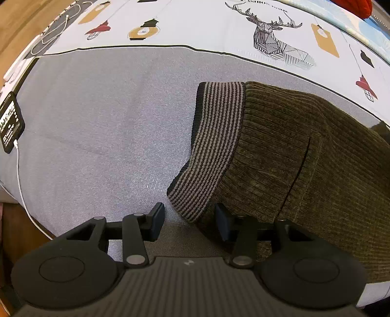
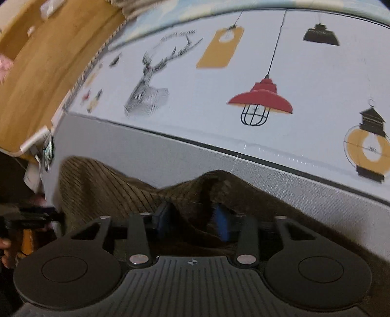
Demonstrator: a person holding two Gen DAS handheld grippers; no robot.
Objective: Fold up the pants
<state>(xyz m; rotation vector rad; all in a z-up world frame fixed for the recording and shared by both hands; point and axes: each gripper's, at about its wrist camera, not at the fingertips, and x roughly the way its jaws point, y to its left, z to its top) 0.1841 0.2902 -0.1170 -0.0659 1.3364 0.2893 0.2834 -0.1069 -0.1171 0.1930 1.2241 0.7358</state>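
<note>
The pants are olive ribbed fabric with a grey-and-black striped waistband. They lie on the grey bed cover. My left gripper is open, its jaws on either side of the waistband's near corner, just above the cover. In the right wrist view the olive pants are bunched up into a ridge. My right gripper is closed on a fold of that fabric and lifts it off the cover.
A phone on a white charging cable lies at the bed's left edge. A white sheet printed with lamps and a deer covers the far side. A wooden floor shows beyond the bed. A red item lies at the far right.
</note>
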